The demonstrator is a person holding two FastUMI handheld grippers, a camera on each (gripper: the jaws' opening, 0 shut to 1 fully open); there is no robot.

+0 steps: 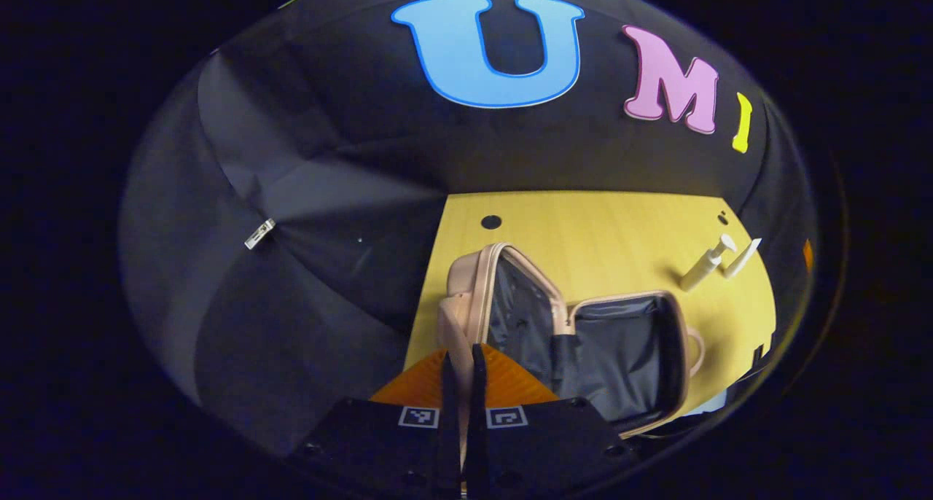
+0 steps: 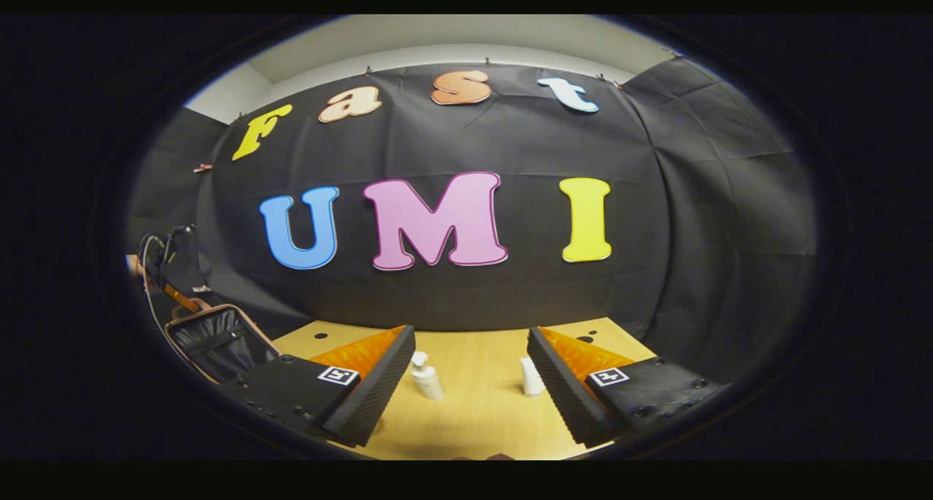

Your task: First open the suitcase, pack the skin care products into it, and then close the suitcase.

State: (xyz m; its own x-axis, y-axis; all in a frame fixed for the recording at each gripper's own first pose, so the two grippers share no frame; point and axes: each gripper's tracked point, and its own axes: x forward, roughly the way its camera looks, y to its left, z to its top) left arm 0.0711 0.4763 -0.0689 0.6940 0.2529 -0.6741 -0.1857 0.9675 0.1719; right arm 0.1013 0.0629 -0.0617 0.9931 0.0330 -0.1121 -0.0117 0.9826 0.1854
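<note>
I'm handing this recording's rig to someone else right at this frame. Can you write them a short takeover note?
Left gripper: shut on the pink strap of the suitcase, holding the lid up.
Right gripper: open, holding nothing, aimed at the two products.
Suitcase lies open at the table's near edge; its dark lining looks empty.
Pump bottle and white tube stand on the table, apart from the suitcase.
Done: opening. Left: pack both products, close the suitcase.

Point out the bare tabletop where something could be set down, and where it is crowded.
Bare wood lies between the open suitcase and the back wall, and in the strip between the suitcase and the pump bottle and tube. The table's right edge by those two is crowded. Left tongs pinch the suitcase's lid; right tongs stand open.
</note>
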